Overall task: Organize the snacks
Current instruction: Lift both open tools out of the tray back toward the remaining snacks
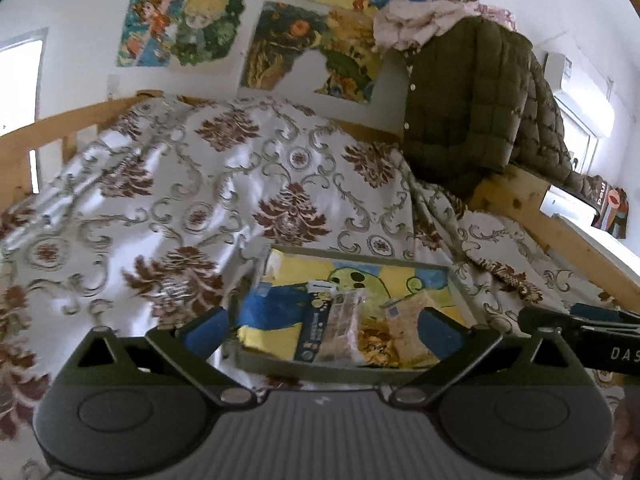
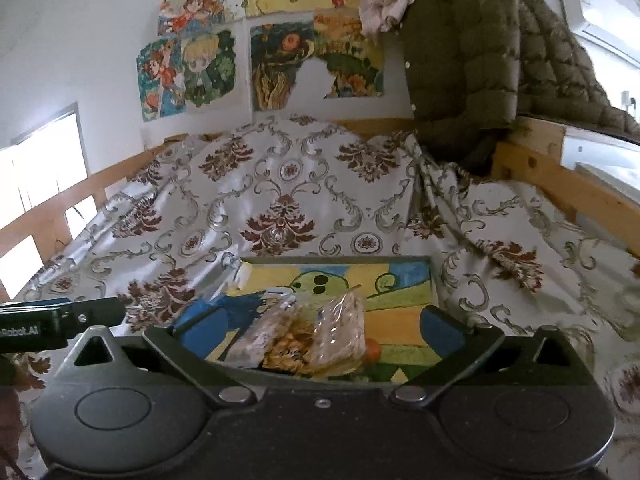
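While the left wrist camera is looking forward and down over the bed, the left gripper (image 1: 322, 330) is hovering with its jaws wide apart and nothing between the blue pads (image 1: 210, 326). The tray (image 1: 352, 258) with the painted picture is lying on the patterned bedspread (image 1: 192, 184) just ahead of the jaws, and the snack packets (image 1: 352, 330) are sitting together in its near half, seen right through the gap — a blue-and-white packet (image 1: 314, 328) on the left, clear wrapped ones beside it. Their long axes are running away from the camera, roughly along the line the gripper is pointing, so the jaws are standing across them. The right gripper (image 1: 580, 334) is showing at the right edge, close alongside. In the right wrist view, the right gripper (image 2: 320, 330) is also standing fully open and empty, and the same tray (image 2: 336, 260) is lying straight ahead. Here the clear packets (image 2: 320, 332) are sitting a little left of the middle of the gap, leaning slightly to the right as they go away — the blue packet is mostly hidden behind the left pad (image 2: 200, 326). I judge that both hands are about equally near; the left one is better placed for the blue packet, the right one for the clear ones.
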A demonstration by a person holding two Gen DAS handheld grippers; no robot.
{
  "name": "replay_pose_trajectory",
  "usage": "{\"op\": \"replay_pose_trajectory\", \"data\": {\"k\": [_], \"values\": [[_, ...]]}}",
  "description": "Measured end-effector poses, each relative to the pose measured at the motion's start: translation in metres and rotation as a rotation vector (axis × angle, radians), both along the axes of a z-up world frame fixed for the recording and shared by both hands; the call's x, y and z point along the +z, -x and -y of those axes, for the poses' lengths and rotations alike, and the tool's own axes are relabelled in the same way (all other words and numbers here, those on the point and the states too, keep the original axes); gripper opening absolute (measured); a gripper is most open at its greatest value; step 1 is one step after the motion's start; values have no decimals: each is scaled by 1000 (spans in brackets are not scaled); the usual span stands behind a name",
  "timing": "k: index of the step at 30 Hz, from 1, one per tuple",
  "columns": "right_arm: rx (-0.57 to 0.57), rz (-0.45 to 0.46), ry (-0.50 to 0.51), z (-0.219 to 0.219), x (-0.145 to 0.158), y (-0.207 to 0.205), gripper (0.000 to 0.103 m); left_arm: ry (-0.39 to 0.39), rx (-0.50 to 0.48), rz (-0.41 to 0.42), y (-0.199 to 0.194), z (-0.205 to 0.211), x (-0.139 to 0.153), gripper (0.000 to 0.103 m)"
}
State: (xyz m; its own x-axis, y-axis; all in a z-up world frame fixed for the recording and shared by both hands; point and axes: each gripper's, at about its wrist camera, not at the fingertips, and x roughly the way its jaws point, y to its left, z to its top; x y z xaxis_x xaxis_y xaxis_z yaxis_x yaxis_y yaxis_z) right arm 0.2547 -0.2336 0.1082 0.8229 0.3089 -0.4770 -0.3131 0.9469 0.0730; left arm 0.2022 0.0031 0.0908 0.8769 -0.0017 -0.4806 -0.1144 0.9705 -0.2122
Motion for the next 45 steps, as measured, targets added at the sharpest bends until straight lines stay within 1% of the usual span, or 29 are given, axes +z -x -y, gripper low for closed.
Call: {"op": "replay_pose_trajectory", "data": {"k": [6,13,17,19,25,32,39,45], "values": [[-36,15,1,-3,1,50,102,-48,28,34,51,-9,5,103],[-57,24,20,-9,-7,103,102,-112,55,53,98,-11,-4,103],[-75,34,34,-12,-15,127,102,-112,56,48,117,-12,-13,103],[-83,29,37,-12,-19,135,102,-116,53,40,122,-13,-19,103],[-109,20,54,-15,-34,155,102,-168,54,13,137,-14,-38,103],[-107,17,89,-22,-53,173,102,-197,63,-22,151,-15,-55,103],[-96,16,128,-28,-68,187,102,-248,55,-25,161,-12,-62,103],[-97,-24,123,-27,-82,192,102,-277,47,-38,165,-9,-67,103]]}}
